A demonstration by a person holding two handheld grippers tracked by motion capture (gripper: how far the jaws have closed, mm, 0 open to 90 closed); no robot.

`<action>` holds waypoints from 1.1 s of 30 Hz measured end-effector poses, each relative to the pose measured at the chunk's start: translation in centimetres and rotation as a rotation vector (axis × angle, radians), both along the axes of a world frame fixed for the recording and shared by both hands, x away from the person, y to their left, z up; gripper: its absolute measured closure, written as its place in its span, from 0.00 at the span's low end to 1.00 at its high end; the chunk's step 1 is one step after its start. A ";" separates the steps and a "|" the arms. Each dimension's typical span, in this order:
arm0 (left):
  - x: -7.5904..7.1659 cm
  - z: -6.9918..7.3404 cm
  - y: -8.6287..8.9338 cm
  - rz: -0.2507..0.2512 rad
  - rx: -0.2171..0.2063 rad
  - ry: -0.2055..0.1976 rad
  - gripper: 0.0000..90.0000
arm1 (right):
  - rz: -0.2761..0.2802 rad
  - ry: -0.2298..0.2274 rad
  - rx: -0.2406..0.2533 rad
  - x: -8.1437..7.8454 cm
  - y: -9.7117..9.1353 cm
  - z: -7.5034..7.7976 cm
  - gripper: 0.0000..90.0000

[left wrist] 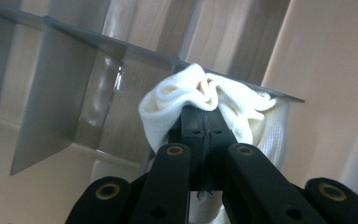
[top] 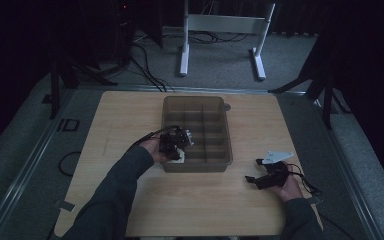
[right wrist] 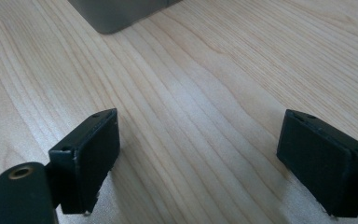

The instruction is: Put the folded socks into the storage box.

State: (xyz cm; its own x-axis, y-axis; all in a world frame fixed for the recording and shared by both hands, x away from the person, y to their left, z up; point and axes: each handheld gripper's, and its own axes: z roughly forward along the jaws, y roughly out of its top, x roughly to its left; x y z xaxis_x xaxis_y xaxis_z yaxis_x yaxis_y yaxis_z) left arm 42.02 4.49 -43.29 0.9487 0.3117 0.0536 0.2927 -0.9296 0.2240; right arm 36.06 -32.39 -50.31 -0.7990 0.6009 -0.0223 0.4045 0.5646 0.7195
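Left gripper [left wrist: 204,122] pinches a white cloth [left wrist: 205,100] over the divided bin's [top: 220,162] near-left corner compartment, mid-placement; next it probably needs lowering and releasing. Right gripper [right wrist: 198,161] rests wide open and empty near the table's [top: 120,115] near-right corner.

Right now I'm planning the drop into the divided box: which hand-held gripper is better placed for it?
Left. The left hand-held gripper grips the white cloth at the box near-left corner; the right hand-held gripper rests open on the table.
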 end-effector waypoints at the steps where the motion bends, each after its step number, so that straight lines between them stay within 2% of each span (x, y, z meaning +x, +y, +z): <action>1: 0.0 -0.2 -0.2 -0.001 0.011 -0.001 1.00 | 0.000 0.000 0.000 0.0 0.0 0.0 0.14; 7: 0.0 -0.7 -0.5 -0.007 0.038 0.000 1.00 | -0.001 0.001 0.000 0.0 0.0 0.0 0.14; 13: 0.0 -0.7 -0.5 -0.004 0.041 0.002 1.00 | 0.000 0.001 0.000 0.0 0.0 0.0 0.14; 22: 0.2 -0.9 -1.2 0.008 0.098 0.018 1.00 | -0.001 0.001 0.000 0.0 0.0 0.0 0.14; 27: 0.3 -1.5 -2.1 0.011 0.158 0.025 1.00 | -0.001 0.001 0.000 0.0 0.0 0.0 0.14; 28: 0.4 -1.5 -2.0 0.012 0.147 0.037 1.00 | -0.001 0.001 0.000 0.0 0.0 0.0 0.14; 33: 0.4 -1.5 -2.0 0.011 0.146 0.037 1.00 | 0.000 0.001 0.000 0.0 0.0 0.0 0.14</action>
State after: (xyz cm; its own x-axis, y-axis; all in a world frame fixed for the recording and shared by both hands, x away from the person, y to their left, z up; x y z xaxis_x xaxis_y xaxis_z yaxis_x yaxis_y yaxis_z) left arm 42.47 2.50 -44.78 0.9474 0.3135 0.0643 0.3086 -0.9482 0.0760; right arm 36.05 -32.39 -50.31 -0.7988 0.6013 -0.0215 0.4055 0.5644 0.7191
